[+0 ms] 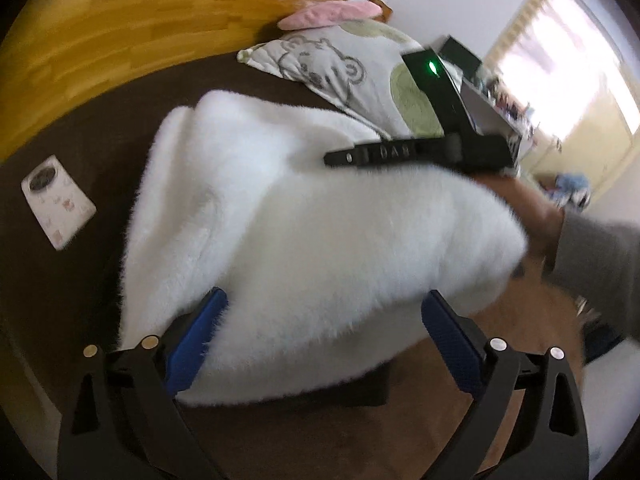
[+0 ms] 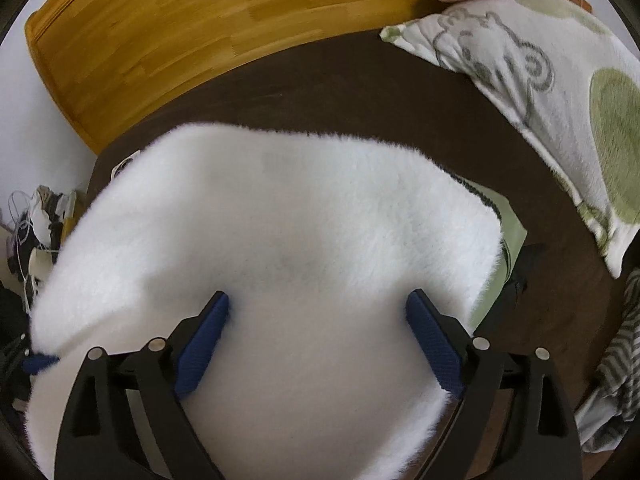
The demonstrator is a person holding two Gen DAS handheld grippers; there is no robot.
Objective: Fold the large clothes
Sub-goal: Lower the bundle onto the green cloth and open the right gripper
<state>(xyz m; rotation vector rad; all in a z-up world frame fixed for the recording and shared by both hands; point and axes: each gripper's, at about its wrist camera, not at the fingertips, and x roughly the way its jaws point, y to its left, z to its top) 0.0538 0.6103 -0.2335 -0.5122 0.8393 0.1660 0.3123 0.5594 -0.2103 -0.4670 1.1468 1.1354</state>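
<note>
A white fluffy garment (image 1: pixel 304 216) lies in a thick heap on the dark brown bed (image 1: pixel 80 148). My left gripper (image 1: pixel 324 296) is open, its blue pads (image 1: pixel 200 340) straddling the garment's near edge without pressing on it. In the right wrist view the same garment (image 2: pixel 280 232) fills the middle. My right gripper (image 2: pixel 318 296) is open above it, with fur between the wide-set blue pads (image 2: pixel 432 340). The right gripper's black housing (image 1: pixel 440 92), with a green light, hovers over the garment's far side, held by a hand in a grey sleeve (image 1: pixel 600 256).
A bear-print pillow (image 1: pixel 352 76) and a pink plush (image 1: pixel 332 14) lie by the wooden headboard (image 1: pixel 140 32). A small white box (image 1: pixel 58 200) rests on the bed. A green cloth (image 2: pixel 508 232) peeks from under the garment, and a striped grey cloth (image 2: pixel 616 360) lies to the right.
</note>
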